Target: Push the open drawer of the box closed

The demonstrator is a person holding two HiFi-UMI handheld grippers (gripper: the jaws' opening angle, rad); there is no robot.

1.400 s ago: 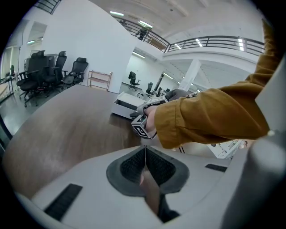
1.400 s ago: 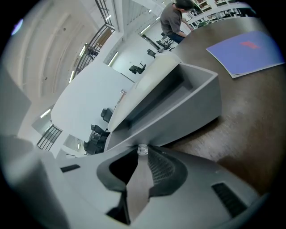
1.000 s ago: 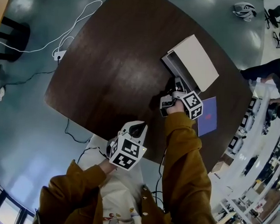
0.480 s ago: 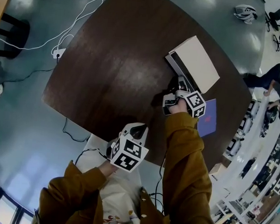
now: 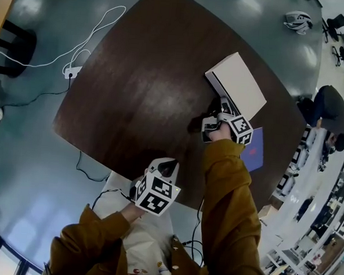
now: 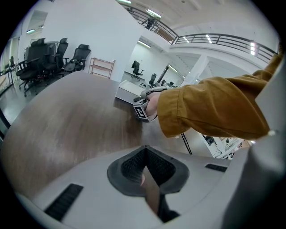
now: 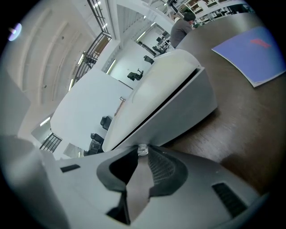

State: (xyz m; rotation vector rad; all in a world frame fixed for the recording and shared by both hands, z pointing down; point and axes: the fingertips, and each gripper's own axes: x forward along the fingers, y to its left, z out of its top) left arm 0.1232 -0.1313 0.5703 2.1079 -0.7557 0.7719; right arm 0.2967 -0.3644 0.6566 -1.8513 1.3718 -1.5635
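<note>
The white box (image 5: 239,83) lies on the dark wooden table (image 5: 140,85), toward its far right. Its drawer front (image 7: 178,114) fills the right gripper view, with only a thin dark seam under the lid. My right gripper (image 5: 219,105) is against that front, its tips (image 7: 142,151) shut on a small clear drawer knob (image 7: 142,149). My left gripper (image 5: 168,163) hangs off the table's near edge by my body, shut and empty, as the left gripper view (image 6: 145,148) shows.
A blue booklet (image 5: 254,149) lies on the table just right of my right hand. White cables and a power strip (image 5: 72,71) run on the floor to the left. A person (image 5: 329,109) bends over at the far right, beside shelving.
The grey drawer that stuck out of the box has slid in as my right gripper moved toward the box. The left gripper stayed low near my body.
</note>
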